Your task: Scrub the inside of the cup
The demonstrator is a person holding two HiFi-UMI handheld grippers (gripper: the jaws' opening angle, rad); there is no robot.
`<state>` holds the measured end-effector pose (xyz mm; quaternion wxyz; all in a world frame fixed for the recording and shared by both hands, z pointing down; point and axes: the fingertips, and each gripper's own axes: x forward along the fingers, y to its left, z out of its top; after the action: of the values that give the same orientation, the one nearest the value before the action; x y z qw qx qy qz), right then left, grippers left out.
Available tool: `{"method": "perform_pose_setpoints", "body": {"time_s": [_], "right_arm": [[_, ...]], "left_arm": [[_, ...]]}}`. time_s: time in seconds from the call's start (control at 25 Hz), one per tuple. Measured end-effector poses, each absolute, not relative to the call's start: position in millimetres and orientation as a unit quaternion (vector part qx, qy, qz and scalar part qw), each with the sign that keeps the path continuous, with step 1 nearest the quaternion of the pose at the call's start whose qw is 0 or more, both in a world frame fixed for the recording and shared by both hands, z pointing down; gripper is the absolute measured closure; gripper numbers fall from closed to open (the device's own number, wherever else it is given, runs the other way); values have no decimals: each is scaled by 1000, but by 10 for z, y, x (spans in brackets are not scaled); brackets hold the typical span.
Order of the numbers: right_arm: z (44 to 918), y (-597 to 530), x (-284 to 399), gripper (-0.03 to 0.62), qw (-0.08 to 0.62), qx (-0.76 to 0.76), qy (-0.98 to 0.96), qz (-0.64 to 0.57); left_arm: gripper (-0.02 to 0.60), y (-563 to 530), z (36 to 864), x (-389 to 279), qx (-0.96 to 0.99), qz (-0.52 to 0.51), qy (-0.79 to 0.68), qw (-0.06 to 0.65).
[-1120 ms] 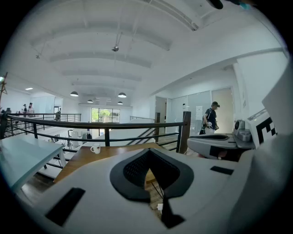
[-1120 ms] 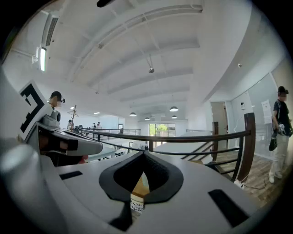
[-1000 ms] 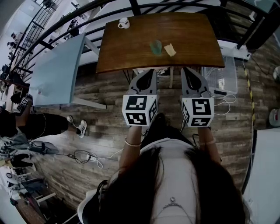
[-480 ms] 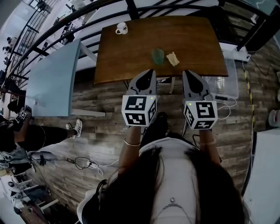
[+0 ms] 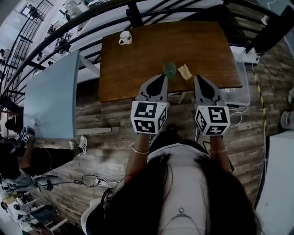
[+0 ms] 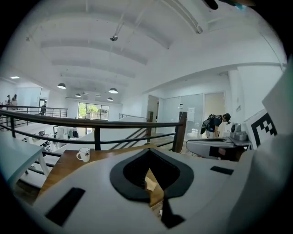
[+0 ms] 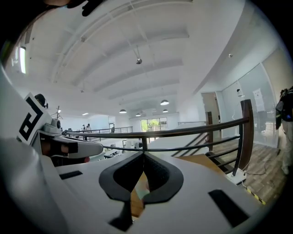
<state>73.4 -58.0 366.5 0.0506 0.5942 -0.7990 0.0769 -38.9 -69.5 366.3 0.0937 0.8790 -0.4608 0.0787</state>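
A translucent green cup (image 5: 169, 69) stands upright near the front edge of the brown wooden table (image 5: 138, 59). A tan sponge (image 5: 185, 71) lies just right of it. My left gripper (image 5: 160, 78) hangs shut and empty at the table's front edge, just short and left of the cup. My right gripper (image 5: 200, 79) is shut and empty too, a little right of the sponge. In the left gripper view the shut left gripper (image 6: 150, 150) frames the sponge (image 6: 149, 183). Below the shut tips of my right gripper (image 7: 143, 154), the right gripper view shows a sliver of the green cup (image 7: 144, 192).
A white mug (image 5: 124, 37) sits at the table's far left corner; it shows as the mug (image 6: 84, 154) in the left gripper view. A black railing (image 5: 138, 11) runs behind the table. A pale blue table (image 5: 50, 87) stands to the left, a clear plastic box (image 5: 239, 92) at the right.
Both grippers have come forward from over the floor to the table's front edge, nearer the cup and sponge. Both stay shut.
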Motion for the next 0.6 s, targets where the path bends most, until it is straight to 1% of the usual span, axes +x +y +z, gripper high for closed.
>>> {"method": "perform_pose_setpoints", "body": {"time_s": [0.32, 0.6], "right_arm": [[3764, -828, 687, 560, 68, 608, -787, 76], [3941, -1036, 739, 560, 92, 601, -790, 83]], "left_arm": [[575, -918, 3777, -518, 882, 77, -453, 104], [574, -1094, 3962, -425, 885, 80, -443, 119]]}}
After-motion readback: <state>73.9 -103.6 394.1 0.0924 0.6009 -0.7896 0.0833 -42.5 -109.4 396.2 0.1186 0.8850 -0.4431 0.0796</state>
